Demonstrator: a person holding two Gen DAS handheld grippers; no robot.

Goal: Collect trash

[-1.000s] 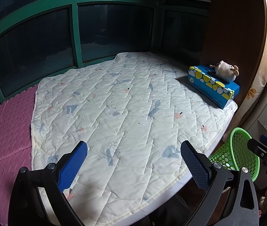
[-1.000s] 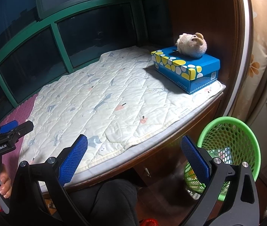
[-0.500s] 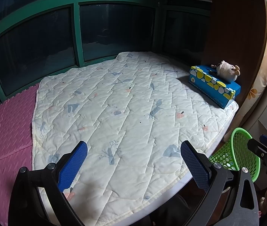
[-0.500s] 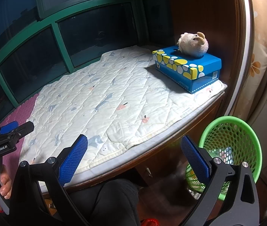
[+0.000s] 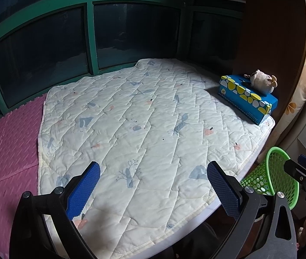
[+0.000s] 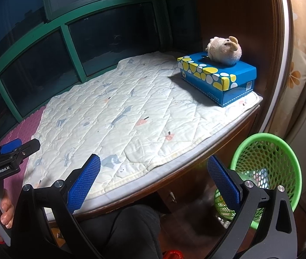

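A green mesh basket (image 6: 267, 172) stands on the floor below the right end of the window seat, with some scraps showing inside; its rim also appears in the left wrist view as the green basket (image 5: 276, 179). My left gripper (image 5: 153, 185) hangs open over the near part of the white quilted pad (image 5: 144, 125), nothing between its blue pads. My right gripper (image 6: 153, 181) is open too, over the seat's front edge, left of the basket. No loose trash shows on the quilt.
A blue tissue box (image 6: 217, 79) with a small plush toy (image 6: 224, 50) on top sits at the quilt's right end against a wooden wall. Pink foam mat (image 5: 8, 142) lies to the left. Dark green-framed windows (image 5: 90, 36) close the back. A dark-clothed knee (image 6: 127, 231) is below.
Both views have drifted slightly back and down, so the tissue box and basket sit a little lower. Both grippers stay open and empty.
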